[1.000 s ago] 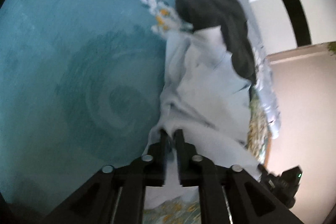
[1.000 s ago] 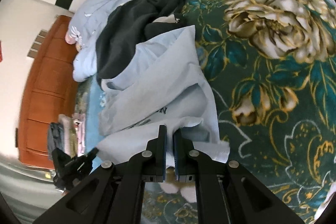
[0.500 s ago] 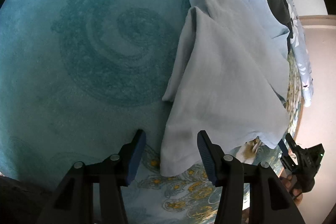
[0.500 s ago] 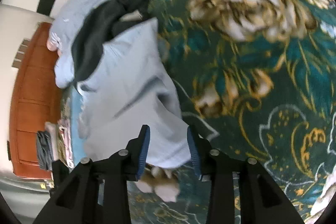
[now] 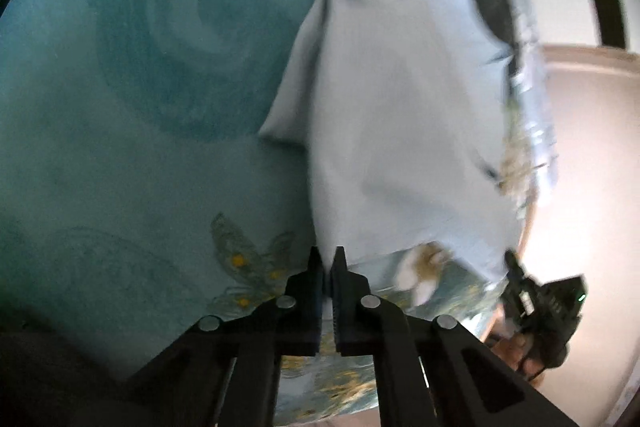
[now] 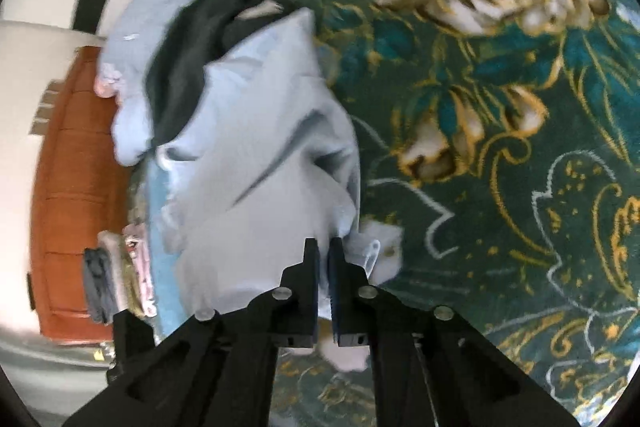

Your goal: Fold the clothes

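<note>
A teal floral bedspread (image 6: 500, 147) is being covered down its middle by the pale blue garment (image 5: 400, 107), which is lying crumpled and stretching away toward a dark garment (image 6: 188, 43) at the far end. The near edge of the pale blue garment is being pinched by both claws: the left gripper (image 5: 327, 263) is being held nearly closed on its near left corner, and the right gripper (image 6: 323, 255) likewise on its near right hem.

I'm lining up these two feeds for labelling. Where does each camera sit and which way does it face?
Left wrist: on the left gripper, facing along its fingers at the pale blue garment on the teal bedspread; the other gripper shows at the right edge.
Right wrist: on the right gripper, facing the same garment, floral side.
Shared: the garment and dark clothing.
</note>
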The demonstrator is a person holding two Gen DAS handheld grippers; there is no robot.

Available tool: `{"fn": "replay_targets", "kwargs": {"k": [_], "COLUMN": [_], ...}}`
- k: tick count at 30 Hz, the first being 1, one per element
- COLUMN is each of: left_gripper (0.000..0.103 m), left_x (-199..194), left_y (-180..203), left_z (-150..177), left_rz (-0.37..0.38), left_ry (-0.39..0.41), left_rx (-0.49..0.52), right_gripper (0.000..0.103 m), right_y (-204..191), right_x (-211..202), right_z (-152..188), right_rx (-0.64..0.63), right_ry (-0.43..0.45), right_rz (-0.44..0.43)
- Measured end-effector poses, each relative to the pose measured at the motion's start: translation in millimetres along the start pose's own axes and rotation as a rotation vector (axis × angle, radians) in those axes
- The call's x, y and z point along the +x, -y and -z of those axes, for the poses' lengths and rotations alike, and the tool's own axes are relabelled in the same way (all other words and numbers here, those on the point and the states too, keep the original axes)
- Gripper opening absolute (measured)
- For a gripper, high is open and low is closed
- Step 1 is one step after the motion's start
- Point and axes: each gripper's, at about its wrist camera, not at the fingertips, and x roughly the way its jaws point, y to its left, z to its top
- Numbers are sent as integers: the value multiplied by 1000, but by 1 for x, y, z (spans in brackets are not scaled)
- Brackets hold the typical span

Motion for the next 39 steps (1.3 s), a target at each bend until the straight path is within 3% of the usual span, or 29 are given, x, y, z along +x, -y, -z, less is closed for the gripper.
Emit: {"fn": "replay_targets", "kwargs": {"k": [3,8,12,17,21,26,29,33,39], "left_gripper": [2,2,2,2,2,2,2,2,2], "left_x": [-32,-103,-141,-136,-129,-111,-91,-68,-46], "left_y": [3,18,8,-11,-4,-2,5,17,23], "left_z": [6,38,80,87,60,-4,-43,-91,-152], "left_rz": [88,147,194,233,223,276,253,211,146], "left_ry": [88,209,206,156,150,136,119,112,149], "left_rx": [6,127,158,119,87,-25,-55,-73,-100], "right_gripper": [3,2,2,2,2,2,2,2,3], "right_y": [-17,-52,-70,-55,-45,-50,-53,-54,-78], "right_x": [-27,-78,-122,-114,-102,-66,-38,-3,41], "right_z": [6,18,41,37,25,-24,-60,-104,-155], "right_rx": [-33,-89,-168,-108,-55,-1,46,95,50], "right_ry": [46,108,120,87,63,44,23,10,25], "right_rz": [-77,-224,-250,-224,-210,-221,-215,-155,-29]}}
